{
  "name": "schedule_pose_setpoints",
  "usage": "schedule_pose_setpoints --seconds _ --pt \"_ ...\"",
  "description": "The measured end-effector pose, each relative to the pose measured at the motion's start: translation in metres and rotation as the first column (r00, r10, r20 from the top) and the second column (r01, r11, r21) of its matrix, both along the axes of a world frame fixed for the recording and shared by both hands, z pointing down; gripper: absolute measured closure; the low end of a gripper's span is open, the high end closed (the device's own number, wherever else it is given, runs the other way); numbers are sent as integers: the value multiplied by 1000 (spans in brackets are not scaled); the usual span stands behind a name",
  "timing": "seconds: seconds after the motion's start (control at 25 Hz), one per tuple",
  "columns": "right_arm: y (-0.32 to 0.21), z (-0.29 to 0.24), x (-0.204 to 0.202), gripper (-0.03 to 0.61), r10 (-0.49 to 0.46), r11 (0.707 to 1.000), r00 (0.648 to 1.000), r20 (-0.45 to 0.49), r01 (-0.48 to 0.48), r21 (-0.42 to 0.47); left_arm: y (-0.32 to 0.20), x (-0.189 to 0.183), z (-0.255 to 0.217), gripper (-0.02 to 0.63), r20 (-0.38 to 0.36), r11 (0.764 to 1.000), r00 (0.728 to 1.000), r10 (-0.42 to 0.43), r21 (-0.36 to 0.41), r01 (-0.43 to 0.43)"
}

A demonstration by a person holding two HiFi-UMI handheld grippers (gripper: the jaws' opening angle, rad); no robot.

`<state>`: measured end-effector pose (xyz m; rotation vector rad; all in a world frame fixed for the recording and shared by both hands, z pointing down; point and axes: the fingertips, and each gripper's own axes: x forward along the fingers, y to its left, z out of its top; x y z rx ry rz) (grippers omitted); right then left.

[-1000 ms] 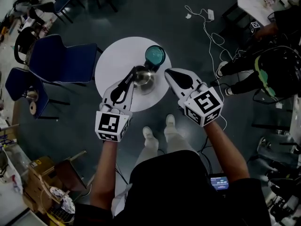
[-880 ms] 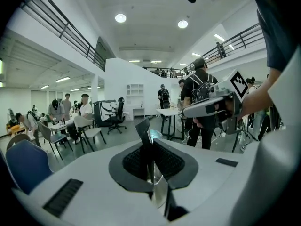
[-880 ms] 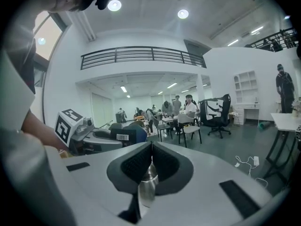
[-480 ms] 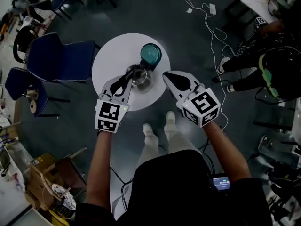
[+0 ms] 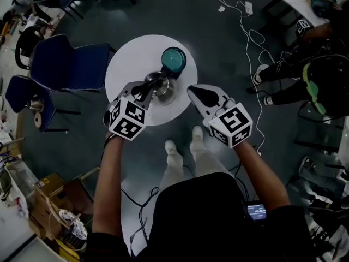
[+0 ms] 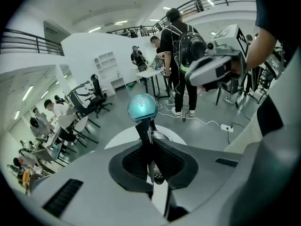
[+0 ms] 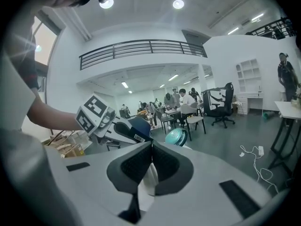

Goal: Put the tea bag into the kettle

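A round white table [image 5: 131, 64] carries a steel kettle [image 5: 163, 90] with a teal round lid [image 5: 173, 60] beside it at the far side. My left gripper [image 5: 146, 88] hangs over the kettle's near-left rim, shut on a dark blue tea bag [image 6: 142, 134] that sticks up between its jaws. In the left gripper view the kettle's rim [image 6: 162, 136] shows just beyond the jaws, with the teal lid [image 6: 142, 108] behind it. My right gripper [image 5: 192, 90] hovers at the table's right edge, shut, nothing held. In the right gripper view, the tea bag [image 7: 137, 127] shows a white barcode label.
Two blue chairs [image 5: 71, 64] stand left of the table. A white cable and power strip [image 5: 246, 7] lie on the floor at the back right. A person [image 5: 319, 78] sits at the right. Cardboard boxes [image 5: 49, 198] are at the lower left.
My left gripper has moved forward and tilted, bringing the tea bag closer over the kettle. The right gripper has barely shifted.
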<state>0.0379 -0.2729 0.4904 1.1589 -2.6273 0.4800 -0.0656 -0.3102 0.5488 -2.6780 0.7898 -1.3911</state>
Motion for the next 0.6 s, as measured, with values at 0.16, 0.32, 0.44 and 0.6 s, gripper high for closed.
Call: schedule_pose_setpoints --seconds 0.16,0.32,0.44,0.6 --pt "1 9 2 558 -1 1000 1000 -5 1 -15 -8 -1 11 581 52 999 999 16 -49 -14" --pt "2 16 6 558 -2 1000 1000 -7 2 -27 -11 -2 22 581 114 995 992 51 -94 -40" --pt "1 17 8 558 0 999 1000 -4 0 -32 -14 -2 25 581 154 992 985 74 -113 -57" --pt "0 20 9 558 0 999 1000 0 0 -36 -17 2 29 581 236 987 963 130 -122 -104"
